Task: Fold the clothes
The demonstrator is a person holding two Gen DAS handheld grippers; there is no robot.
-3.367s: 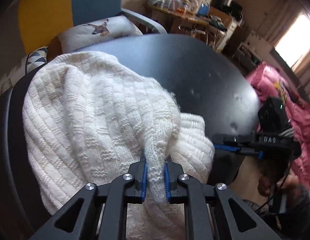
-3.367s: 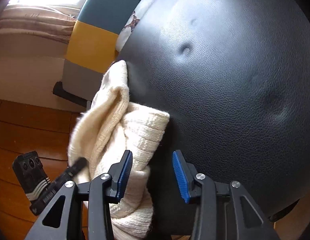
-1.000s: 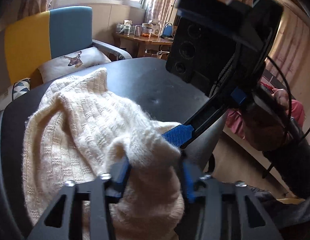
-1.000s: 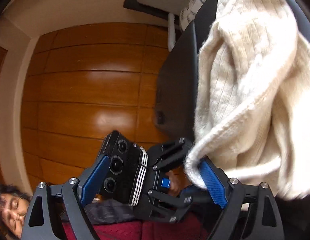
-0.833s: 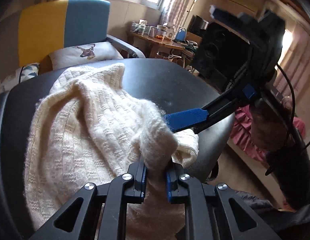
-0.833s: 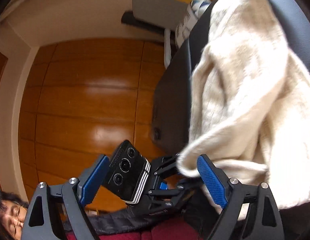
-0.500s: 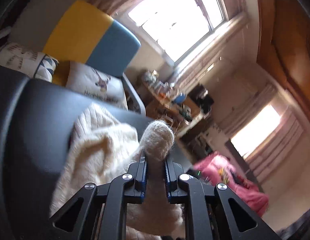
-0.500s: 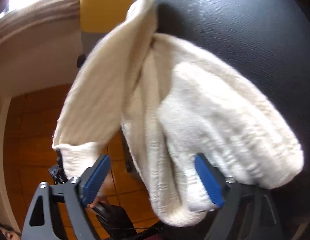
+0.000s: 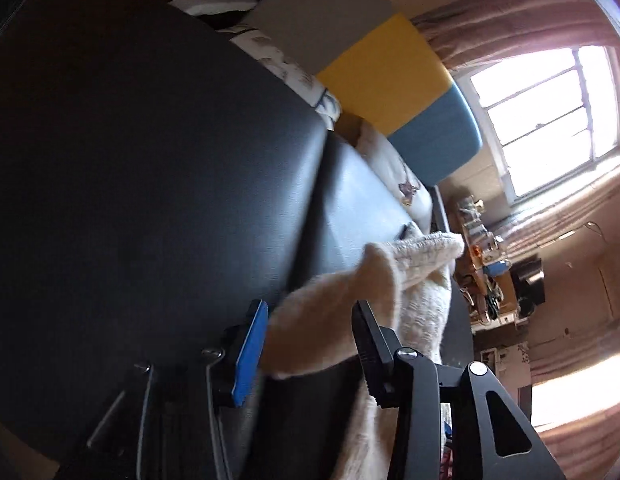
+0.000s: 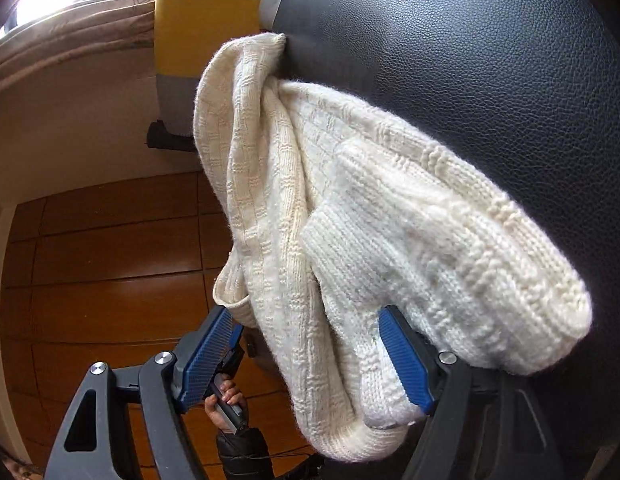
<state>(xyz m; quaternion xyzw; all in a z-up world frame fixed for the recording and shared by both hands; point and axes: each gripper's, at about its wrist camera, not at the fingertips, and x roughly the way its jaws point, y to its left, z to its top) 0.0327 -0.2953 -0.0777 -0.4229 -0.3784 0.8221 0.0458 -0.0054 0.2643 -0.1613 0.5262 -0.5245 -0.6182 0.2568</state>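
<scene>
Wool sweater let go on the black seat.
Left view: the left gripper [image 9: 305, 344] is opening, and the sweater [image 9: 406, 272] it pinched a moment ago slips loose between the jaws. Right view: the right gripper [image 10: 305, 356] stands open around the sweater [image 10: 390, 220], half off the seat [image 10: 490, 60]; folding isn't done.

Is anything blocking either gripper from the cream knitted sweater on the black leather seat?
Nothing visible does. The cream knitted sweater already lies between the open right gripper fingers, and a fold of it sits between the opening left gripper jaws, over the black leather seat.
</scene>
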